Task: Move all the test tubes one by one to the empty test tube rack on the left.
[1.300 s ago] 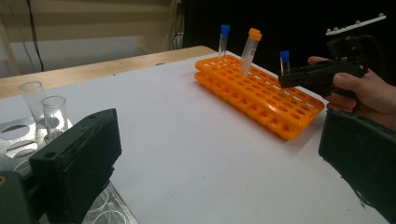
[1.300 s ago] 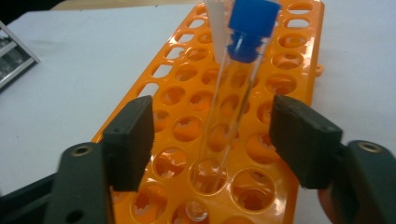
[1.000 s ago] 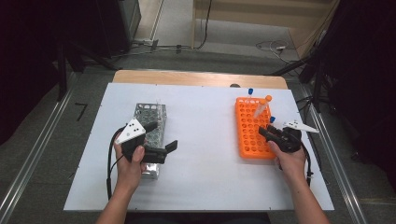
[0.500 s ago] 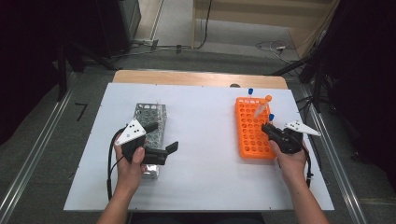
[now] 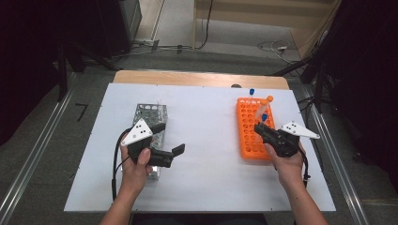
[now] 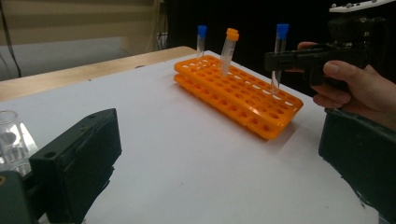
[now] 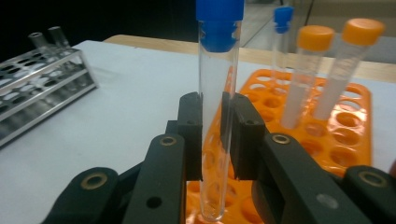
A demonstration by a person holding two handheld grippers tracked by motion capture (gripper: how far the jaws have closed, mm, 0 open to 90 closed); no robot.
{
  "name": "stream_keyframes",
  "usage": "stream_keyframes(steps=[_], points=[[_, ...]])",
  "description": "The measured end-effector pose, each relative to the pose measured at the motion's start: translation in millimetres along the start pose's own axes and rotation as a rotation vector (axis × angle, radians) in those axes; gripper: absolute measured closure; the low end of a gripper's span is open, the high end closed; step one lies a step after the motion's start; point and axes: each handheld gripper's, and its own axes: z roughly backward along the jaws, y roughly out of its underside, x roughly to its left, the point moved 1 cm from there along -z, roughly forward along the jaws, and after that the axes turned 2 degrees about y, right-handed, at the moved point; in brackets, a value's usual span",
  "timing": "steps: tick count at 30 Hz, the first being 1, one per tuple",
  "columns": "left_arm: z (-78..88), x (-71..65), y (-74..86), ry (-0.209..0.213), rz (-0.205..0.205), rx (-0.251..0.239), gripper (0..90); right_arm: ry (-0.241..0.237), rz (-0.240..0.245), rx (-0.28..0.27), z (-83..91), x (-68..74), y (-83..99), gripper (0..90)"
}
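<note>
R gripper [image 7: 215,140] clamps blue-capped tube [image 7: 217,93] upright over orange rack [image 5: 253,127]; should move it straight vertically. L gripper [image 5: 170,143] wide open, empty, near metal rack [image 5: 149,115].

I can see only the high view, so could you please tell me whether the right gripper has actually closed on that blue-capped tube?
Observer: Yes. In the right gripper view the right gripper has both pads pressed on the glass of the blue-capped tube, well below its cap.
Operator: Thank you. Is the tube clear of the rack?
Observer: Not clearly. In the left gripper view its lower end sits at a hole of the orange rack.
Operator: And is the left gripper carrying anything?
Observer: No. The left gripper is wide open, with bare table between its jaws.
</note>
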Motion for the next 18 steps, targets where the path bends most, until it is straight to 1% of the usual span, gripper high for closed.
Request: stream_keyframes(steps=[5, 7, 11, 16, 18], points=[[-7.0, -3.7, -0.9, 0.031, -0.009, 0.018, 0.0, -0.05, 0.016, 0.009, -1.6, 18.6, -0.1, 75.0], [-10.1, -5.5, -1.6, 0.046, -0.015, 0.019, 0.0, -0.07, 0.024, 0.012, -2.5, 26.4, 0.1, 75.0], [-14.4, -9.6, -4.1, 0.061, -0.021, 0.02, 0.0, -0.11, 0.046, 0.016, -4.5, 41.9, 1.0, 74.9], [-19.3, -15.7, -6.6, 0.066, -0.012, 0.021, 0.5, -0.161, 0.057, 0.021, -5.8, 59.9, 2.0, 75.0], [-22.2, -17.6, -7.1, 0.067, -0.004, 0.022, 2.4, -0.176, 0.065, 0.023, -5.6, 66.6, 2.5, 75.0]])
